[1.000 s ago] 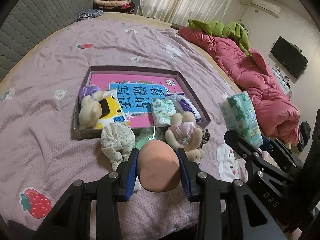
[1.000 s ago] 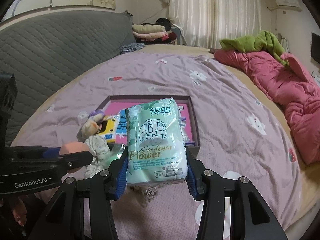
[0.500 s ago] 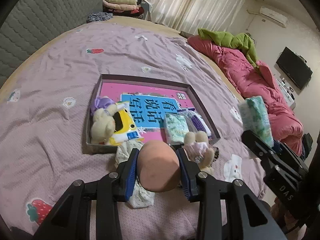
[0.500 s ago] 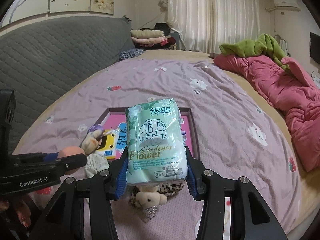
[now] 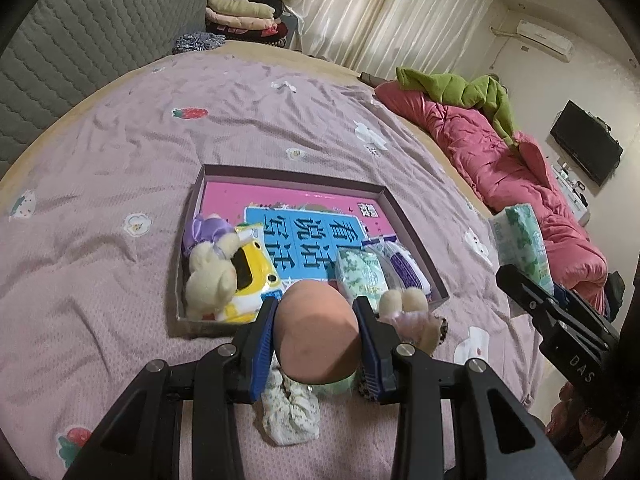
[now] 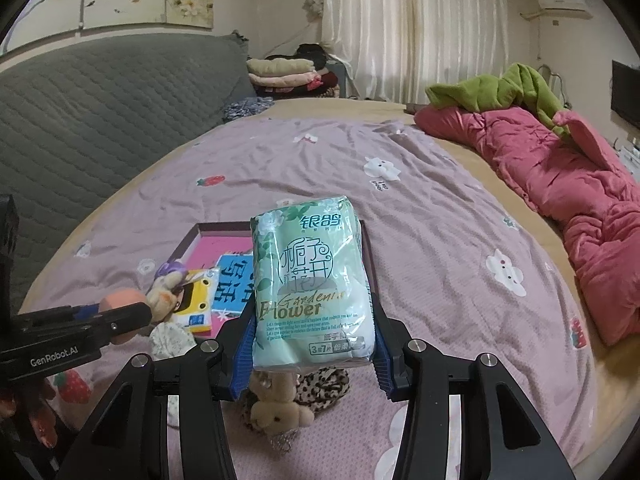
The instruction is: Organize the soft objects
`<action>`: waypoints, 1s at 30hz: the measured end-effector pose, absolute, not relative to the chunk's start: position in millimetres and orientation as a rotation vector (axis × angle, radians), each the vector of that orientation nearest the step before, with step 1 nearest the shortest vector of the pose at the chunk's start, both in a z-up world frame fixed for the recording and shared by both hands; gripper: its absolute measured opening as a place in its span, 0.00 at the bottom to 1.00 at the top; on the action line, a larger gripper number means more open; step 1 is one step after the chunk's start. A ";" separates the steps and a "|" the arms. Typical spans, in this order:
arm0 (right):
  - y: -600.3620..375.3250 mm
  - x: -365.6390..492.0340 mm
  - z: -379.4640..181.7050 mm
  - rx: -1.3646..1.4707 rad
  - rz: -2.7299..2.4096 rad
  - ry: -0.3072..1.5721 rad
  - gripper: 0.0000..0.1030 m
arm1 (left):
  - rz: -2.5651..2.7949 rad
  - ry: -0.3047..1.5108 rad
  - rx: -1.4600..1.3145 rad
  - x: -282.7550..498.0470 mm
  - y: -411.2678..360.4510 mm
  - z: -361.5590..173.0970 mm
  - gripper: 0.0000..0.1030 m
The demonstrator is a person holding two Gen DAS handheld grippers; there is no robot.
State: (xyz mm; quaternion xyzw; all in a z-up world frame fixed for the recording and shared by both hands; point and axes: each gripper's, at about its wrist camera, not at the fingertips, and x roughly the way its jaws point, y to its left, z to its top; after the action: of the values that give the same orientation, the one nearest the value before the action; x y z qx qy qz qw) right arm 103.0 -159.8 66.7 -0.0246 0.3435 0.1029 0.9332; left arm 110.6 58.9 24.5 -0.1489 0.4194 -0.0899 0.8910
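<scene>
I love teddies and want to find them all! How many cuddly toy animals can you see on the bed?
2. One cream plush lies inside the tray, at its near left corner. Another plush sits on the bedspread in front of the tray, beneath the held tissue pack. More may hide behind the grippers.

Box (image 5: 414,220) far half bare; plush toys (image 5: 210,280) crowd near edge

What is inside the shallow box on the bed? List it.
The shallow box holds a cream plush bear, a yellow toy, a green tissue pack and a purple-striped packet, all on a pink and blue printed sheet. The peach ball hides its near edge.
</scene>
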 end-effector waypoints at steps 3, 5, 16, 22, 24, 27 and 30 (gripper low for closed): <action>-158.0 107.1 64.7 -0.057 0.203 0.713 0.49 | -0.185 0.858 -0.311 117.3 61.4 24.6 0.37; -155.9 109.3 64.3 -0.066 0.200 0.713 0.49 | -0.185 0.853 -0.313 122.2 63.1 23.7 0.37; -139.4 135.9 58.6 -0.099 0.214 0.721 0.49 | -0.187 0.834 -0.268 147.3 57.3 15.9 0.37; -141.0 152.2 53.9 -0.075 0.194 0.731 0.49 | -0.190 0.842 -0.265 161.4 57.0 7.4 0.37; -142.3 156.8 53.1 -0.066 0.188 0.733 0.49 | -0.197 0.840 -0.266 165.3 57.1 4.4 0.37; -141.7 161.4 52.6 -0.077 0.177 0.729 0.49 | -0.202 0.855 -0.274 172.4 57.2 -1.1 0.37; -141.8 167.1 53.6 -0.076 0.168 0.724 0.49 | -0.216 0.850 -0.278 178.3 56.1 -3.1 0.37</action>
State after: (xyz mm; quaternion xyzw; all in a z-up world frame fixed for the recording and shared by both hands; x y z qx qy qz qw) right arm 167.1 -141.8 53.6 -0.0371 0.3538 0.0821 0.9310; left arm 178.3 56.1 -3.1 -0.1341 0.4100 -0.1041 0.8962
